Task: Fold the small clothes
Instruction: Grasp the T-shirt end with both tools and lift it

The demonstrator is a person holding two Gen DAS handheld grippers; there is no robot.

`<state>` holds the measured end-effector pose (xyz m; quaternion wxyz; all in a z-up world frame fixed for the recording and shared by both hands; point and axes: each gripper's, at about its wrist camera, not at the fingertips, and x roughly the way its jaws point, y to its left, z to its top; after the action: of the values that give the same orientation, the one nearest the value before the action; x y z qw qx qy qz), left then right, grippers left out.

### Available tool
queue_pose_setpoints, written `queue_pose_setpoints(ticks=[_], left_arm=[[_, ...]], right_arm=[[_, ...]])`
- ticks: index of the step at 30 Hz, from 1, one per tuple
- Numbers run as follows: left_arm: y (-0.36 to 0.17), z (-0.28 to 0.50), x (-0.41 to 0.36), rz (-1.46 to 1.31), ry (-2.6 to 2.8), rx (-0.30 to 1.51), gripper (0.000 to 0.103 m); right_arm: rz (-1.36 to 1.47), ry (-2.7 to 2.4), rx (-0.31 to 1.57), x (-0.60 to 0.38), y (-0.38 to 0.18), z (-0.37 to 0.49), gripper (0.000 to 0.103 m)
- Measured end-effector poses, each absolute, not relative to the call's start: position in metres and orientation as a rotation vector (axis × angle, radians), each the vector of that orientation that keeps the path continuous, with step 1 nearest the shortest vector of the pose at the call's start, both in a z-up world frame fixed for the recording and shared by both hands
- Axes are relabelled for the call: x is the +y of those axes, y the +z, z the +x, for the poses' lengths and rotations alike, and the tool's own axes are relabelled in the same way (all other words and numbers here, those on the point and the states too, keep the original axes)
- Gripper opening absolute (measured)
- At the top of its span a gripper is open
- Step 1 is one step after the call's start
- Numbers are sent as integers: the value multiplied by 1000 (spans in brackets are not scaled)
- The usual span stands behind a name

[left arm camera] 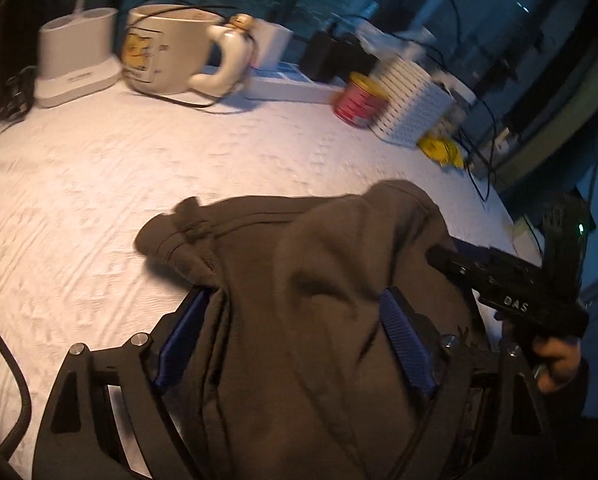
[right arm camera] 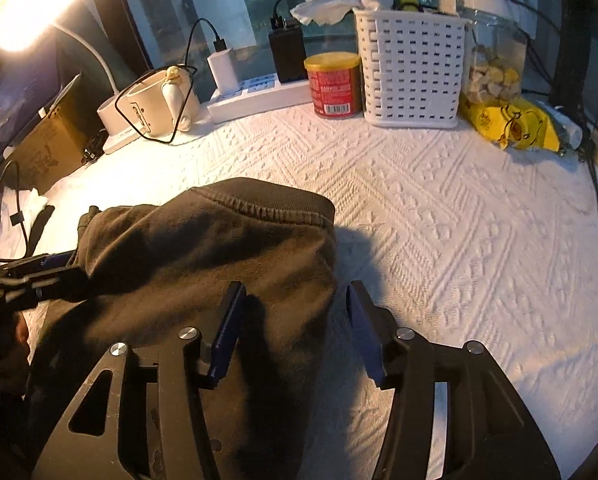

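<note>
1. Dark grey-brown garment (right arm camera: 203, 264) lies bunched at lower centre of both views, on the bench (right arm camera: 439, 240). It is heaped, not yet flat. A stitched hem runs across its top edge in the right wrist view.
2. Left claw (left arm camera: 295, 340): jaws stand apart, blue pads (left arm camera: 405, 340) visible on both sides, with cloth draped loosely between and over them. Pads do not appear to pinch it, so I judge it open, cloth slack in the gap.
3. Right claw (right arm camera: 295, 332): also spread wide. The garment's right edge lies between the jaws, near the left pad; the right pad stands clear over bare bench. Nothing gripped.
4. Likely reason for the pose: both claws bracket opposite sides of the heap, angled down, suited to taking 2 edges and spreading it before a fold.
5. Materials: garment is soft knit, matte, thick, holds rounded folds. Bench cover is white, quilted with raised diamond and zigzag pattern; likely some friction against dragged cloth.
6. Rear clutter, upper part of frame: cream mug (right arm camera: 155, 108) with cable looped around it, red tin (right arm camera: 333, 84), white slotted plastic basket (right arm camera: 411, 68), yellow packet (right arm camera: 511, 124). All well apart from the garment.
7. Lamp (right arm camera: 31, 4) at upper left gives warm glare.
</note>
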<state>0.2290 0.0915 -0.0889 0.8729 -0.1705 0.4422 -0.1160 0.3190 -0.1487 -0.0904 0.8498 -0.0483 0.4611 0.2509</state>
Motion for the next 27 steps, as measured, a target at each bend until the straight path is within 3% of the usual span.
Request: queue_pose_setpoints(ticks=[9,11,15,18,19,23,27], left_arm=[[-90,237,59,-197,-263,946,84],[-91,237,53,-163,-259,933,77],[-92,241,49,-135,-250,922,51],[-93,240,47,-129,-246,905,39],[-93,240,47,-131,-245,901,36],[-93,239,44,-133,-239,889,27],[-92,238,45,-148,-248,883,24]], right_arm=[[-99,541,953,-142,-92,333,58],[-104,557,941,-139,-94,334,65],[-129,566,920,-128,-96,333,65],[-150,597,916,-118,-98,330,67],[-150,597,916,-118,-98,330,64],[-168,648,913,-109,-99,324,32],[-169,650,900,-106,-97,318,28]])
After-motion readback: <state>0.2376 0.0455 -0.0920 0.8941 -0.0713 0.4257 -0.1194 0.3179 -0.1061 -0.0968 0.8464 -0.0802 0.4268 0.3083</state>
